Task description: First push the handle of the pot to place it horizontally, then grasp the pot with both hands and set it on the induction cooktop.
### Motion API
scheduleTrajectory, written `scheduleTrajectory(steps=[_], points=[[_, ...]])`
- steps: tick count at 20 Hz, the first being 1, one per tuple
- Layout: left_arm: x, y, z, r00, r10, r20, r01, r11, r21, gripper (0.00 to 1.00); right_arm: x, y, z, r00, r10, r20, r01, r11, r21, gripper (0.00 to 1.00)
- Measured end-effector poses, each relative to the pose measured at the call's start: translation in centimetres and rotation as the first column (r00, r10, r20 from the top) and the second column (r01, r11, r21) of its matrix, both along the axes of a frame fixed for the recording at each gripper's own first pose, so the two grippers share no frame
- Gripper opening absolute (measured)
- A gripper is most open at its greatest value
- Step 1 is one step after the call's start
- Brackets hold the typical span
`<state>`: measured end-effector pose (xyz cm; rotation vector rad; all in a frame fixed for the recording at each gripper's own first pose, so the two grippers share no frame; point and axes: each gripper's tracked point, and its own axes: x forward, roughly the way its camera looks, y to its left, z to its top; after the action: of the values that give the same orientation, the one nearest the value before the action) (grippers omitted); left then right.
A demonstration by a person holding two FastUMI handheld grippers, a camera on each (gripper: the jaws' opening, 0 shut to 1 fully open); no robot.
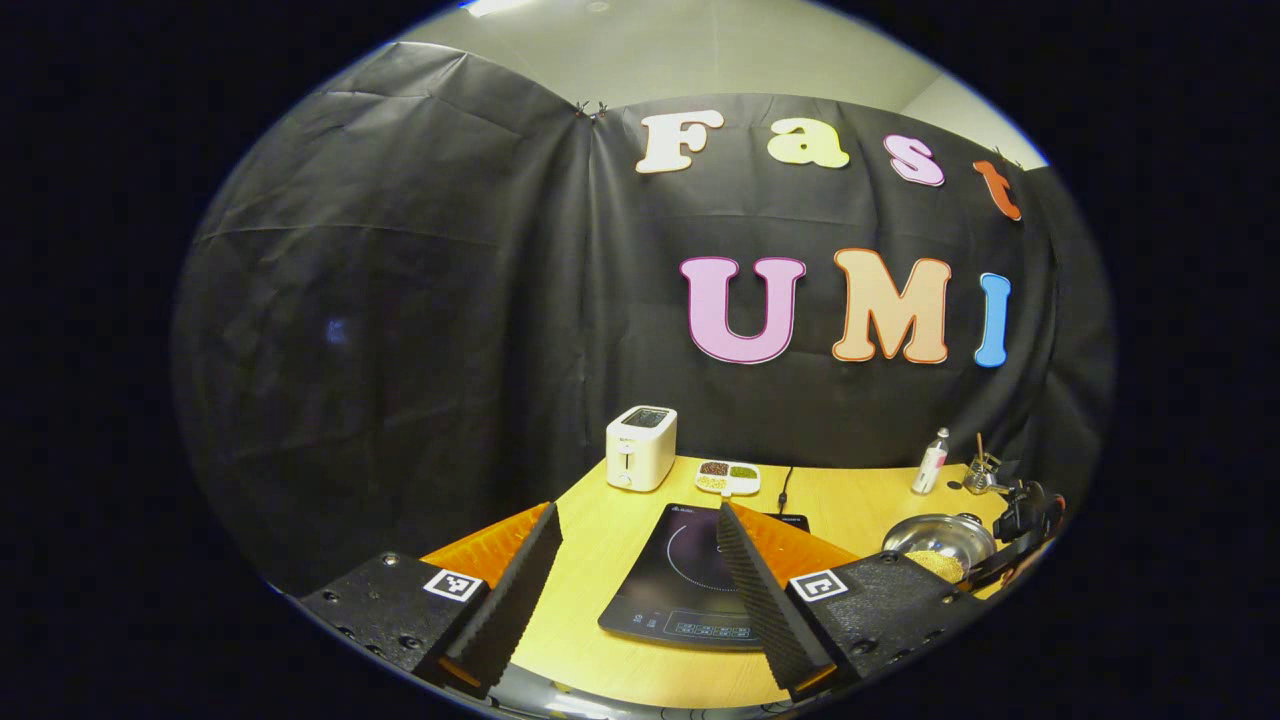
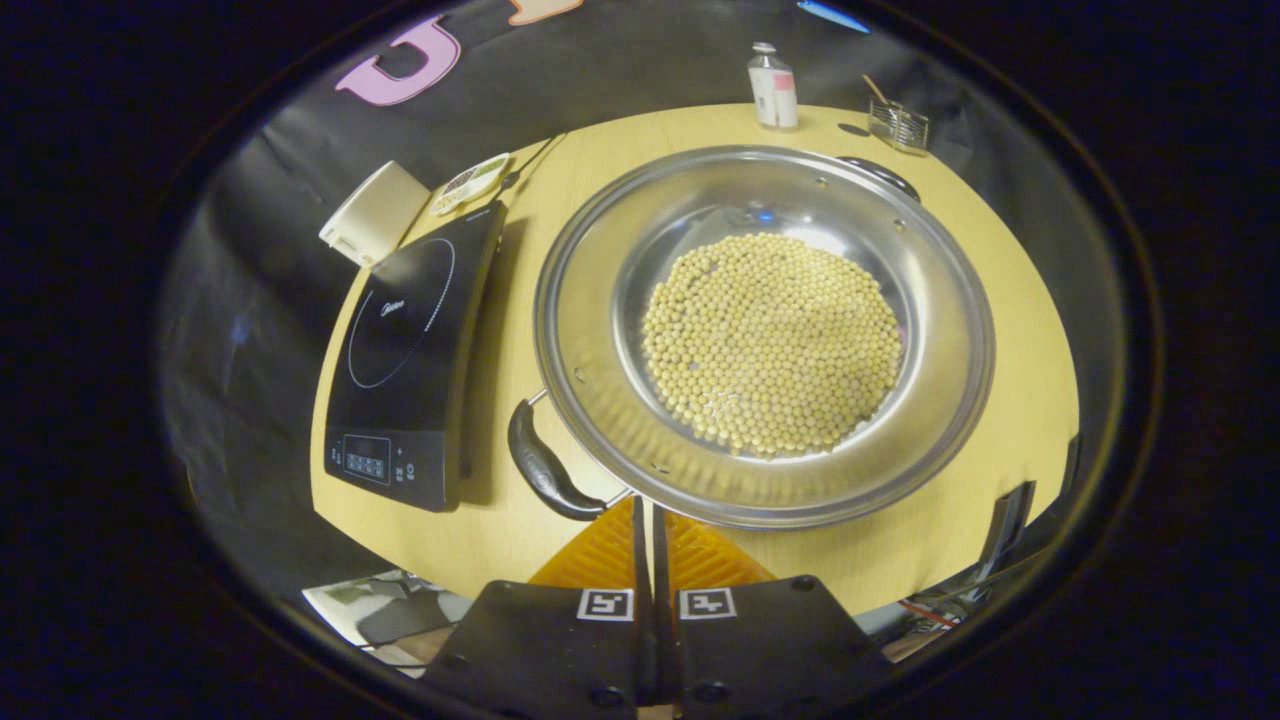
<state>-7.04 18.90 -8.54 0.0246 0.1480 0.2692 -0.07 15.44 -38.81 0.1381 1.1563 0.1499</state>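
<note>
Left gripper view: left gripper (image 1: 638,585) held above the near edge of the worktop (image 1: 600,545), jaws spread wide with nothing between them. Far left, a white toaster (image 1: 641,447); just right of it a small divided dish (image 1: 728,478). The induction cooktop (image 1: 690,590) lies flat between the jaws. Far right, a bottle (image 1: 930,462) and a small rack (image 1: 985,475). The pot (image 1: 940,540) sits at the right, partly hidden.

Right gripper view: looks down into the pot (image 2: 765,330), which stands on the worktop right of the cooktop (image 2: 415,360), apart from it, with pale round beans (image 2: 770,345) covering its bottom. A black handle (image 2: 545,465) at its near-left rim, a second handle (image 2: 880,172) at the far right. Right gripper (image 2: 650,540) pressed together just beside the near handle; contact unclear.
</note>
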Motion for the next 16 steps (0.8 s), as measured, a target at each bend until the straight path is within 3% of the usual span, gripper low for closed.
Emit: scheduleTrajectory(steps=[8,9,14,16], points=[[0.3,-0.3,-0.6,0.999,-0.031,-0.017,0.031,1.000,-0.001,0.92,2.3,4.2,0.8,0.997,-0.079,-0.022,0.081,0.993,0.086,0.03],[0.3,-0.3,-0.7,0.999,-0.033,-0.021,0.033,0.999,-0.002,0.96,2.7,4.6,0.9,0.995,-0.092,-0.026,0.094,0.991,0.099,0.03],[-0.1,-0.1,-1.3,0.999,-0.035,-0.040,0.035,0.999,-0.002,0.92,4.8,6.5,1.1,0.985,-0.165,-0.038,0.169,0.974,0.152,0.03],[-0.2,0.1,-1.4,0.998,-0.036,-0.045,0.036,0.999,-0.001,0.96,6.0,7.3,1.6,0.978,-0.208,-0.035,0.211,0.962,0.171,0.00]])
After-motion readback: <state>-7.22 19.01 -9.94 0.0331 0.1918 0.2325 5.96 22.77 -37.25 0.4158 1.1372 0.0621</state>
